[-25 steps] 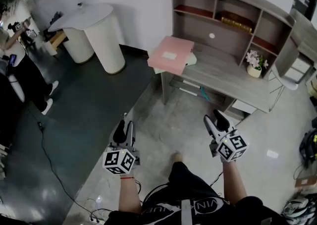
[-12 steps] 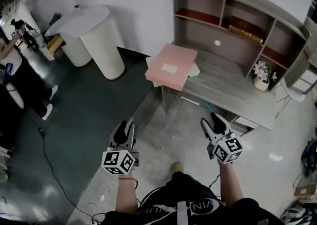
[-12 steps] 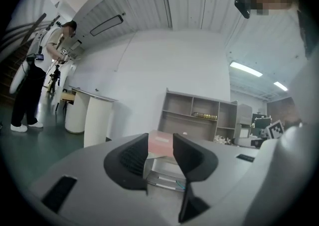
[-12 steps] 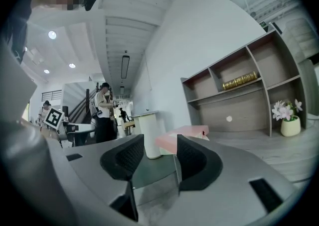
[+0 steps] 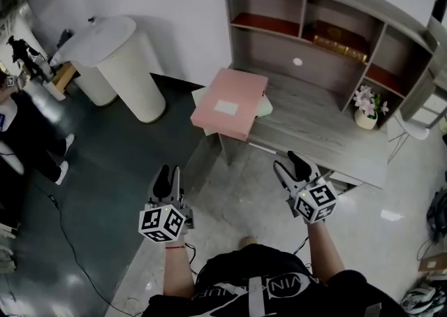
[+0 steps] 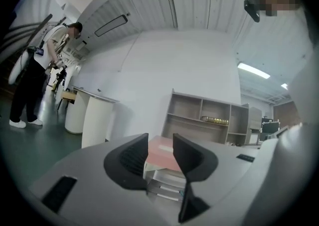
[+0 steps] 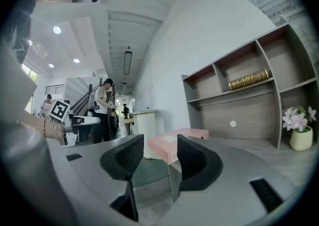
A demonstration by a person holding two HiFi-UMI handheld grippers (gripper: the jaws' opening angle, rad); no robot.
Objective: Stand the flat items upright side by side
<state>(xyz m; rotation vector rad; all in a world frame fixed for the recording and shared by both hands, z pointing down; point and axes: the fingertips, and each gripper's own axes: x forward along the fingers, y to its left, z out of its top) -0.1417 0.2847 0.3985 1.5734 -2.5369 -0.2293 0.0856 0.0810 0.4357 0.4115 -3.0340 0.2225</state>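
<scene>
The desk (image 5: pixel 314 123) looks like grey wood laminate, with a matt grain. The pink box (image 5: pixel 230 102) has a matt, paper-like skin (it looks like cardboard). The pale floor (image 5: pixel 237 190) is glossy and stone-like, and the dark floor (image 5: pixel 105 162) shines also. The left gripper (image 6: pixel 160 153) and the right gripper (image 7: pixel 155 155) have smooth, matt grey plastic bodies and black ribbed pads (image 6: pixel 130 156).

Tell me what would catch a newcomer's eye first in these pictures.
A large pink flat box lies on the near left corner of the grey desk, overhanging its edge, on top of a paler flat item. In the foreground the left gripper and right gripper point level toward it, jaws apart and empty. A pot of flowers stands at the desk's right end.
</scene>
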